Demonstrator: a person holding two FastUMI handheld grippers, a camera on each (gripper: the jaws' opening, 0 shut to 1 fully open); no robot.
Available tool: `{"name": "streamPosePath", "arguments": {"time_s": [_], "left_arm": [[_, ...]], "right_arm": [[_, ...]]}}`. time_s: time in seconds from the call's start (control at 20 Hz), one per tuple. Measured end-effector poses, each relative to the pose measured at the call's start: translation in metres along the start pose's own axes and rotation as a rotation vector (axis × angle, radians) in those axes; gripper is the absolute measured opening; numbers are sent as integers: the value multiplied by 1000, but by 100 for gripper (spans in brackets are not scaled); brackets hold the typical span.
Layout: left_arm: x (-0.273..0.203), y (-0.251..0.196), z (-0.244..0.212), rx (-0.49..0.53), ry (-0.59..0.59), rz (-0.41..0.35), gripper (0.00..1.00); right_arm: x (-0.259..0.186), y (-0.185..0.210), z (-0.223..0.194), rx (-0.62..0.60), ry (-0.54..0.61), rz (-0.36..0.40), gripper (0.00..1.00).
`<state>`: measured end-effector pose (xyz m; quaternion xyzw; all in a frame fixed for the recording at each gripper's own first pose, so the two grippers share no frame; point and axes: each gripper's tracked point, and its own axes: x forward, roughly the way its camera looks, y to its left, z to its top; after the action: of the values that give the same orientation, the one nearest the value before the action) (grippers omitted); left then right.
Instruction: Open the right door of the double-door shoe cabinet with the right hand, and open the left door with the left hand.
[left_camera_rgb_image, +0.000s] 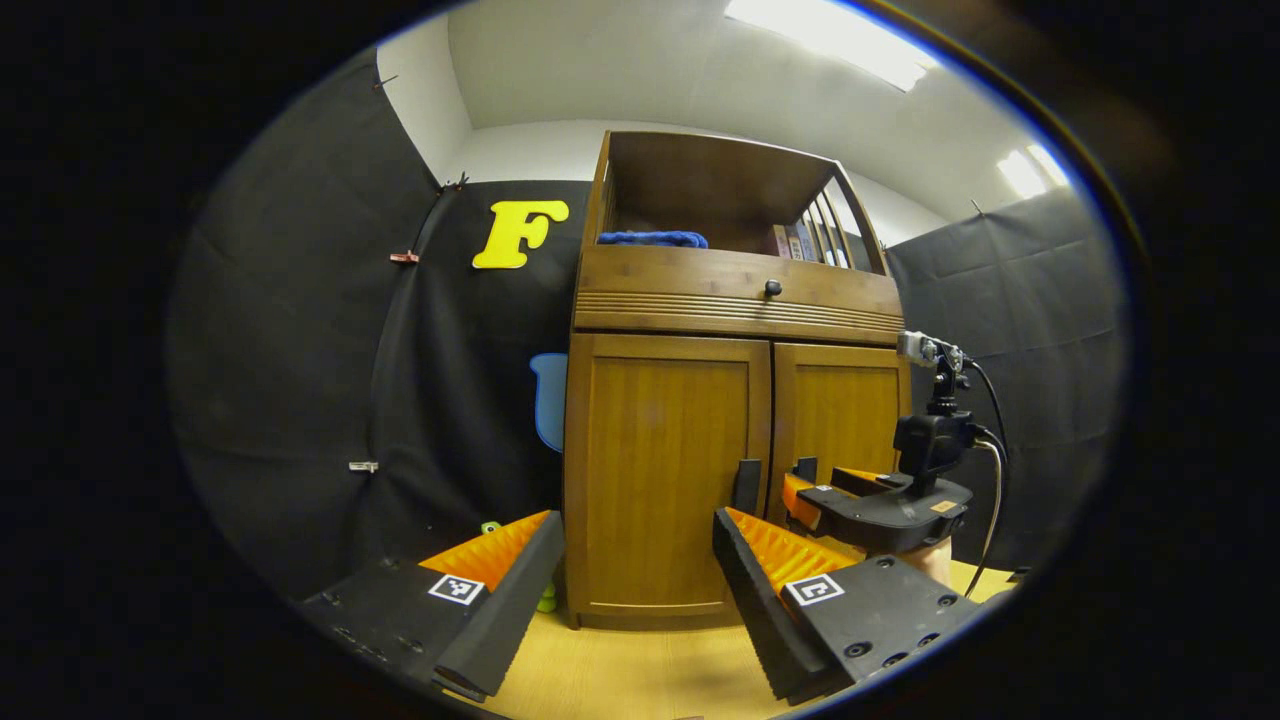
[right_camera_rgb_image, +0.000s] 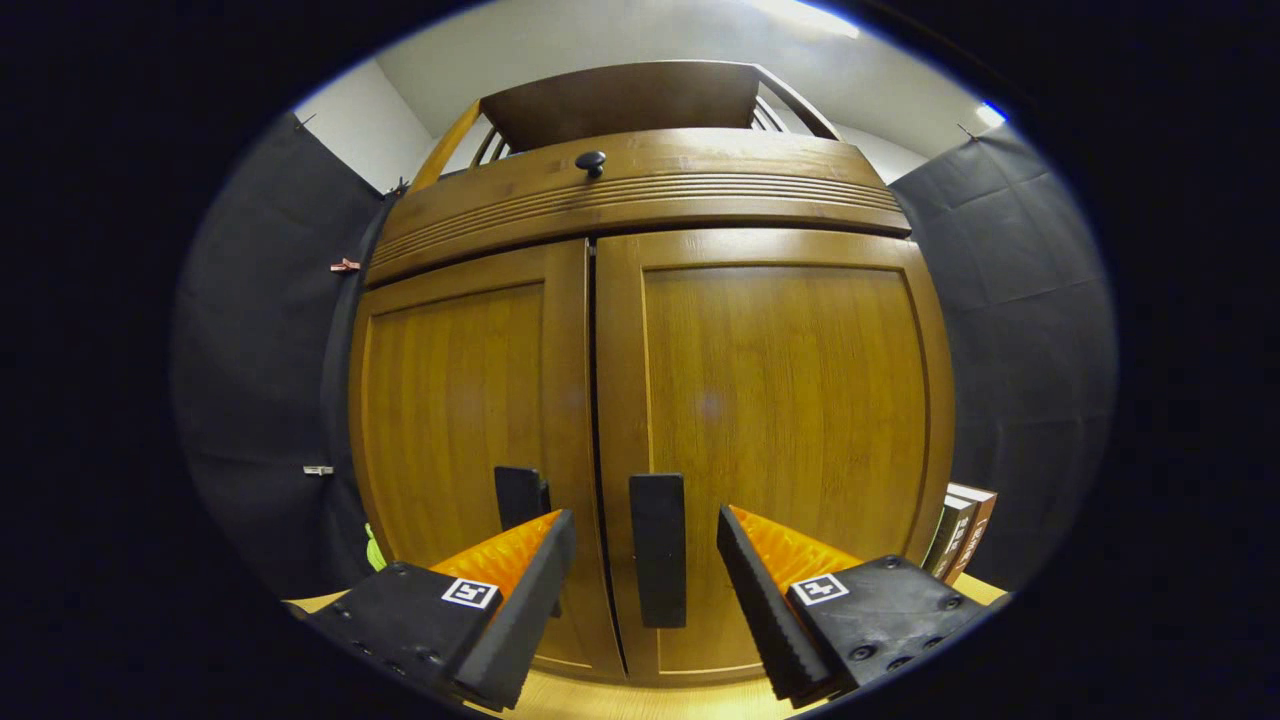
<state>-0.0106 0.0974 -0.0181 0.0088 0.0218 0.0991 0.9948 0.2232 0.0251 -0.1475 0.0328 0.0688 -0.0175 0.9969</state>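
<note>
**Both grippers open before the closed shoe cabinet**

Left gripper view: the left gripper has its fingers spread wide, holding nothing, set back from the shoe cabinet, which stands on a light wooden floor. Both doors are closed; the left door faces the gap between the fingers. The right gripper shows farther off, just in front of the right door, near the dark handles at the doors' meeting edge. A blue cloth lies at the left edge of the open top shelf.

Right gripper view: the right gripper is open, close to the cabinet, its fingers on either side of the right door handle without touching it. The left door handle sits just beside it. Books stand at the cabinet's right edge.
</note>
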Motion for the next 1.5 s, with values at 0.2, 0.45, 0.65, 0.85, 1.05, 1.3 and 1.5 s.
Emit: {"name": "streamPosePath", "arguments": {"time_s": [0.2,0.45,0.65,0.85,1.05,1.3,1.5], "left_arm": [[7,15,-8,-3,12,24,94],[19,28,-5,-8,15,42,94],[17,30,-5,-8,12,51,94],[15,29,-7,-10,20,55,94],[11,16,-1,-12,21,48,94],[-2,-5,6,-20,6,22,94],[-11,-29,13,-28,-18,-12,94]], "right_arm": [[16,-4,-12,-21,6,-28,70],[27,-10,-34,-43,52,-72,72],[27,-8,-32,-63,29,-70,35],[22,-9,-33,-81,43,-57,18],[-2,-9,-29,-71,46,-9,18],[-44,-17,-20,-56,51,48,18],[-76,-28,-14,-55,68,78,18]]}}
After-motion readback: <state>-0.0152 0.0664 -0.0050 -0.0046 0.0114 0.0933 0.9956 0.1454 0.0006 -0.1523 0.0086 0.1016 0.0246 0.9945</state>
